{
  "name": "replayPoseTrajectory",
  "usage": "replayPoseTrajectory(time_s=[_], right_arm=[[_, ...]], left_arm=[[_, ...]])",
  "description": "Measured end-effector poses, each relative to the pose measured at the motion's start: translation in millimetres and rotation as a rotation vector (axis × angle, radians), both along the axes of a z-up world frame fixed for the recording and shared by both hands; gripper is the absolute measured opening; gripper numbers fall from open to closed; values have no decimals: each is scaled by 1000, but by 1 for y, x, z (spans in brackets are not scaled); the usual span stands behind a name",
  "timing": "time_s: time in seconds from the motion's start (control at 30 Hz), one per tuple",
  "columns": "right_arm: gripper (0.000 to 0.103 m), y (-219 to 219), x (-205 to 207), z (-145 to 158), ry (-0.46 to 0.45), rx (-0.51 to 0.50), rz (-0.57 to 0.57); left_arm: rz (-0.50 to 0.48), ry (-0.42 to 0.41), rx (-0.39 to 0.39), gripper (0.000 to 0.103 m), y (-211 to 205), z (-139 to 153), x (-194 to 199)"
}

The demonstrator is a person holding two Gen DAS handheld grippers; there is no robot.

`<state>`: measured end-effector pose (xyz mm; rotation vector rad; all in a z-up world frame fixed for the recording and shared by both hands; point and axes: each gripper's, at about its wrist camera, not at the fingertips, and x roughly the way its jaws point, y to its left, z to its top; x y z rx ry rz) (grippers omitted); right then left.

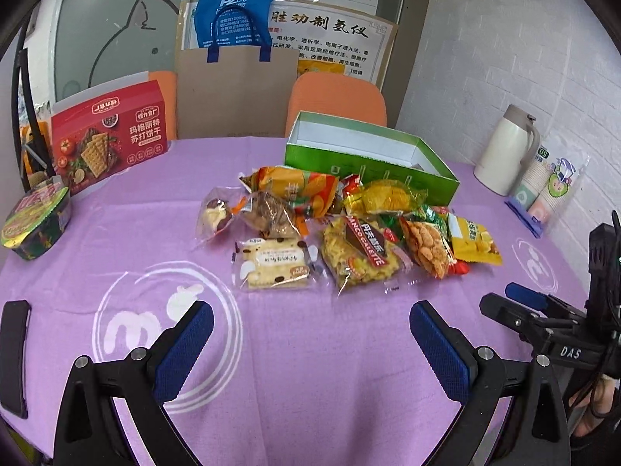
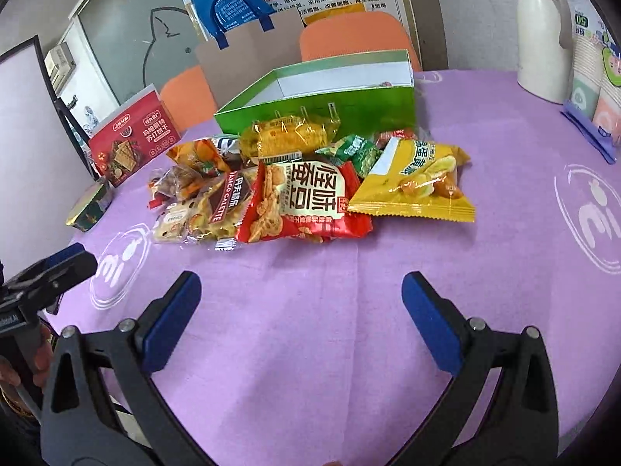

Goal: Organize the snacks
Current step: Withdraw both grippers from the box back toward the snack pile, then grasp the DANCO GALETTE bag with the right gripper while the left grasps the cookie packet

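Green box [image 2: 310, 108] open, contents hidden, snack packets [image 2: 306, 182] piled beside it, both tools spread wide, holding nothing

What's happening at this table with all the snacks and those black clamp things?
A person holds a two-finger gripper in each hand, aimed at a pile of snack packets on the purple tablecloth. Both the left gripper and the right gripper are open and hold nothing. An open green box sits just behind the pile; the part of its inside that shows holds no packets, so sorting has not visibly begun.
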<state>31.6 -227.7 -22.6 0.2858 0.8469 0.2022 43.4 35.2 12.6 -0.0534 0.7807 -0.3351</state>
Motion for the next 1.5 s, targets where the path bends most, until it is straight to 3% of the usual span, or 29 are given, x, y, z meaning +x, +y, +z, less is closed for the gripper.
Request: replayPoseTrajectory(time_s=[0.33,0.57,0.77,0.83,0.87,0.9,1.0,1.2,1.33,1.47,1.5], right_arm=[[96,55,20,6,-10,48,174],[91,59,32,-17,74,87,161],[69,51,59,-28,101,199,82],[53,49,65,-31,105,218,44],[35,47,66,-33,115,227,30],[26,45,67,-36,123,244,30],[18,35,56,-38,101,264,32],[15,21,23,-27,87,192,74],[16,1,0,-28,104,148,44],[26,-13,-6,-21,89,91,-31],[36,-12,-6,-19,87,96,-24]], left_arm=[[56,76,-30,103,28,-23,12],[66,119,-48,103,37,-35,35],[57,130,-51,103,33,-39,48],[57,146,-61,103,35,-42,49],[59,150,-59,103,36,-42,49],[63,151,-53,103,36,-43,49],[63,151,-49,103,37,-44,50],[34,151,-68,103,28,-42,55],[10,137,-36,103,18,-42,55],[24,152,-34,103,16,-45,61],[33,150,-29,103,15,-45,64]])
